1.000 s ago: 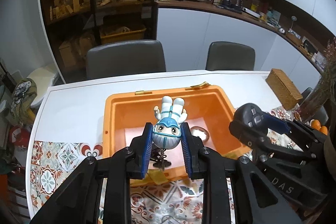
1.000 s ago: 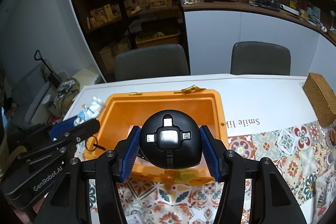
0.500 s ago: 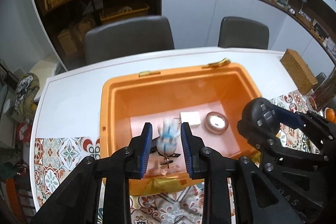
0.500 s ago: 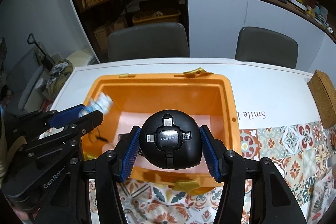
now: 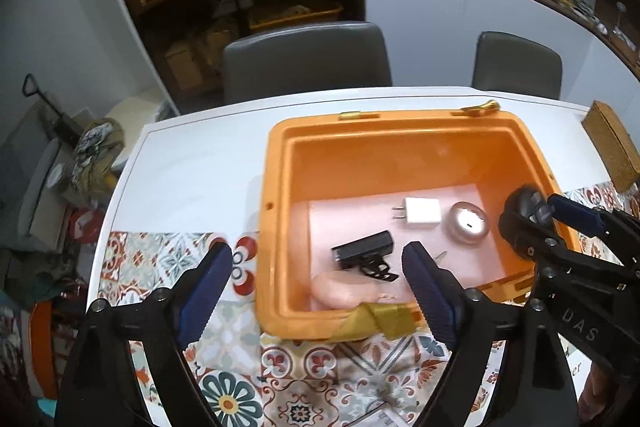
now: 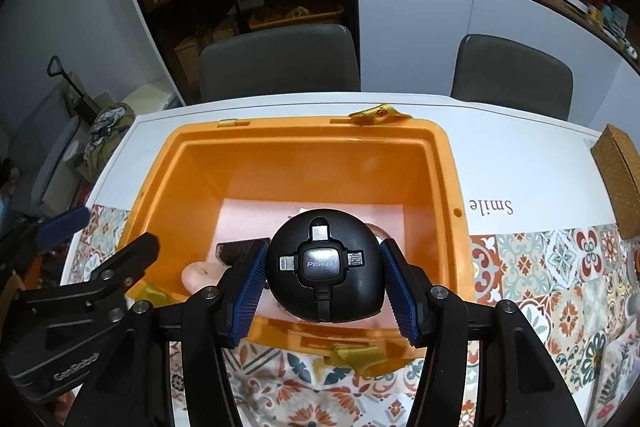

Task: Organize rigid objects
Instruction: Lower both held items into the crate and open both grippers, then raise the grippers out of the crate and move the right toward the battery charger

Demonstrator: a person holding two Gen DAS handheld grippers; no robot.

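Note:
An orange bin [image 5: 276, 183] [image 6: 444, 163] stands on the table. Inside lie a white plug adapter [image 5: 420, 214], a round metal piece [image 5: 469, 223], a black clip-like device [image 5: 364, 254] and a pinkish object [image 5: 340, 293]. My left gripper [image 5: 316, 285] is open and empty above the bin's near left rim. My right gripper [image 6: 324, 285] is shut on a round black cable adapter [image 6: 324, 267] over the bin's near edge; it also shows at the right of the left wrist view [image 5: 528, 215]. The astronaut figure is not visible.
A patterned tile mat [image 5: 168, 259] covers the near table. A woven box [image 6: 620, 175] sits at the far right. Two grey chairs [image 5: 304, 59] stand behind the table, with shelves and a counter beyond.
My left gripper opened wide and the astronaut figure it held has left its fingers; it is out of sight now. My right gripper moved forward over the bin, still holding the black adapter.

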